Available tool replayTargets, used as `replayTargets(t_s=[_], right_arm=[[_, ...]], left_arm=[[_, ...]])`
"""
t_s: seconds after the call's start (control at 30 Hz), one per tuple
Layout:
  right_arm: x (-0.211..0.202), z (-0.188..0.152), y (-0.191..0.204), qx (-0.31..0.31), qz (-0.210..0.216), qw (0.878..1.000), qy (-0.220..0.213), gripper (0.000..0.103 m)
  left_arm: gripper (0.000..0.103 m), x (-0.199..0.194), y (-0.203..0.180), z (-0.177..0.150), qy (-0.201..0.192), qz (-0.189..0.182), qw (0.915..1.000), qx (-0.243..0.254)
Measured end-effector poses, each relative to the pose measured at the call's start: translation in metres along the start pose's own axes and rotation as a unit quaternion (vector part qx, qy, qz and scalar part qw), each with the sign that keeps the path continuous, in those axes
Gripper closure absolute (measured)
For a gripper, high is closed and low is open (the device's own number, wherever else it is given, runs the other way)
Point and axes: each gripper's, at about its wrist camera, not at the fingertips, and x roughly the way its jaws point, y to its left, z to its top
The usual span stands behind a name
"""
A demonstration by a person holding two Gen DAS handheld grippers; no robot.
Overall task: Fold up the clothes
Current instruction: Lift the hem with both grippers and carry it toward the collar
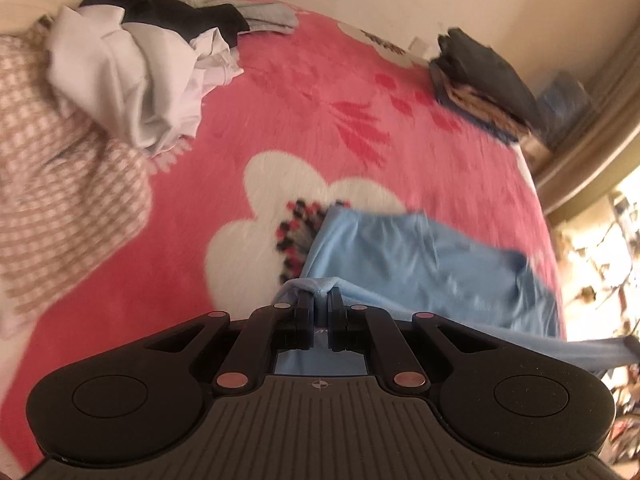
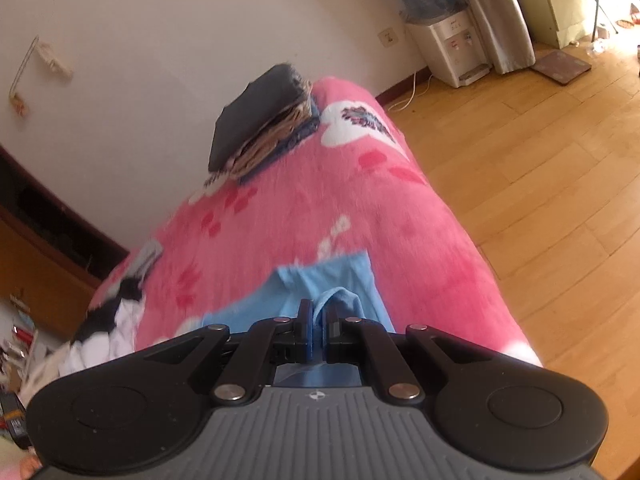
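While both tools are clamped on it, the pale blue, thin knit garment (image 1: 420, 256) hangs partly lifted over the near edge of the bed with the pink fleece blanket printed with white flowers (image 1: 280, 100), its free end trailing on the blanket toward the bed's right edge. Left tool (image 1: 319, 300): jaws all but closed, a small bunch of blue cloth pinched between them. Right tool (image 2: 319, 312): jaws likewise nearly closed, a rolled fold of the same cloth caught between the pads. Handling, as judged: one light, limp, stretchy piece; it will sag and crease between the two holds, will not break, and could slide out of a thin pinch if pulled sharply. Best taken at a hem or at two corners, with the cloth kept taut between the tools so that an edge lays flat. Count, task item in hand: one. Unfolded heap at the far left corner of the bed: one white crumpled garment (image 1: 132, 80), one black garment (image 1: 180, 12), one grey-blue piece (image 1: 268, 16) behind them, one beige-and-white checked textile (image 1: 52, 184) along the left edge; more may lie beneath, which cannot be told. Folded stack (image 2: 260, 124) at the far right corner by the wall: one stack, dark charcoal piece on top, tan layers under it, a blue layer lowest; exact number of pieces unclear.
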Motion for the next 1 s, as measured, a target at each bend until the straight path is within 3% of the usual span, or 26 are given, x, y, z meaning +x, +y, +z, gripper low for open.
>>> replayTargets(t_s=[0.37, 0.57, 0.83, 0.93, 1.0], right_arm=[[0.073, 0.03, -0.014, 0.039, 0.013, 0.999, -0.015, 0.099], [0.115, 0.031, -0.028, 0.058, 0.006, 0.998, -0.004, 0.099], [0.162, 0.024, -0.067, 0.123, 0.017, 0.992, 0.02, 0.098], [0.169, 0.026, -0.085, 0.17, 0.059, 0.983, 0.021, 0.092], [0.171, 0.026, -0.1, 0.217, 0.088, 0.972, 0.012, 0.077]], left_arm=[[0.099, 0.058, 0.011, 0.032, -0.011, 0.006, 0.9985, -0.053], [0.099, 0.095, 0.017, 0.04, -0.001, 0.006, 0.9986, -0.053], [0.098, 0.124, 0.033, 0.048, 0.006, -0.053, 0.9962, -0.069], [0.092, 0.128, 0.05, 0.054, 0.008, -0.093, 0.9887, -0.118], [0.092, 0.131, 0.059, 0.056, 0.006, -0.108, 0.9826, -0.15]])
